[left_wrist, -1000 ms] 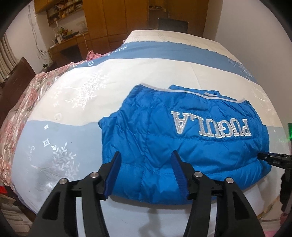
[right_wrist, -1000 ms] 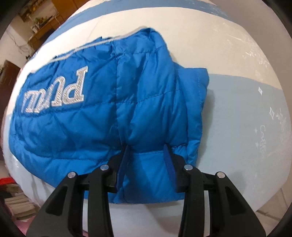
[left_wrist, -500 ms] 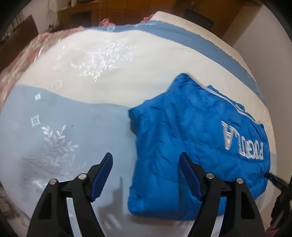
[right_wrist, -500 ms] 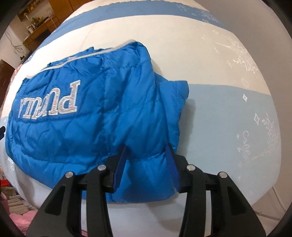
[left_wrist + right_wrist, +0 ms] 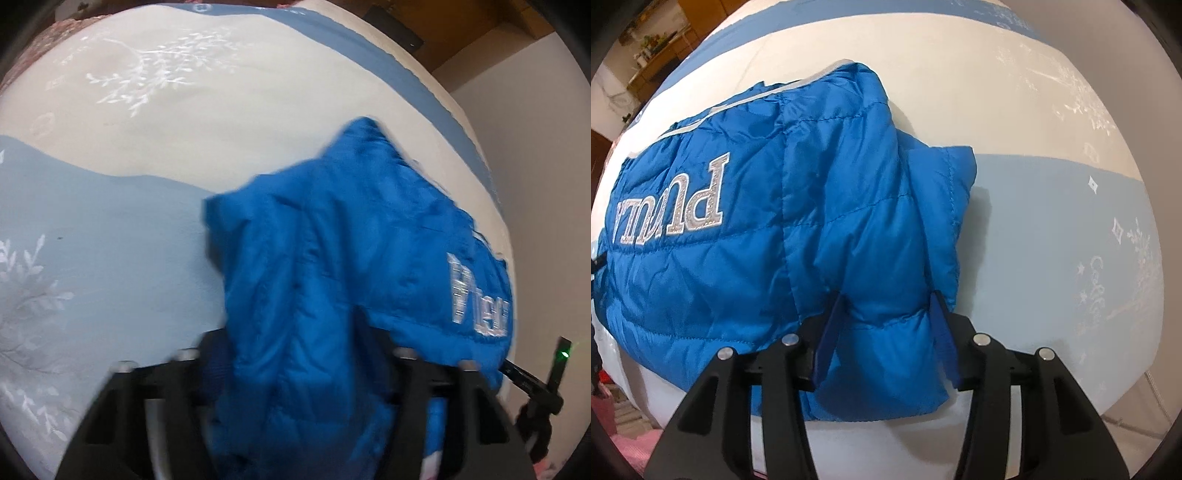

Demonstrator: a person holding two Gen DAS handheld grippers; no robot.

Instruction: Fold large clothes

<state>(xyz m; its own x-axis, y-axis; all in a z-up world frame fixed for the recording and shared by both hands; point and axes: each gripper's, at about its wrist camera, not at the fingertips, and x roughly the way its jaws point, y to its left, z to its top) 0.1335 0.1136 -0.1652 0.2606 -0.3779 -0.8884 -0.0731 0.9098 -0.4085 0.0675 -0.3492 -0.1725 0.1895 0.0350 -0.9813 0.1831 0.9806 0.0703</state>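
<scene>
A blue quilted puffer jacket (image 5: 775,229) with silver lettering lies on a bed. In the left wrist view the jacket (image 5: 351,277) fills the lower right, and its near edge lies between the jaws of my left gripper (image 5: 295,354), which stand wide apart; the frame is blurred. In the right wrist view my right gripper (image 5: 886,328) has its blue pads either side of the jacket's near right corner, jaws apart, not pinching the cloth. The right gripper's tip also shows in the left wrist view (image 5: 532,380).
The bed cover (image 5: 147,147) is cream with light blue bands and white leaf prints. A white wall (image 5: 535,129) stands at the right. Wooden furniture (image 5: 665,51) is far off at the left. Pink cloth (image 5: 624,443) lies below the bed's edge.
My left gripper has swung left, then moved in until the jacket's left edge lies between its jaws. My right gripper backed off slightly, staying around the near right corner.
</scene>
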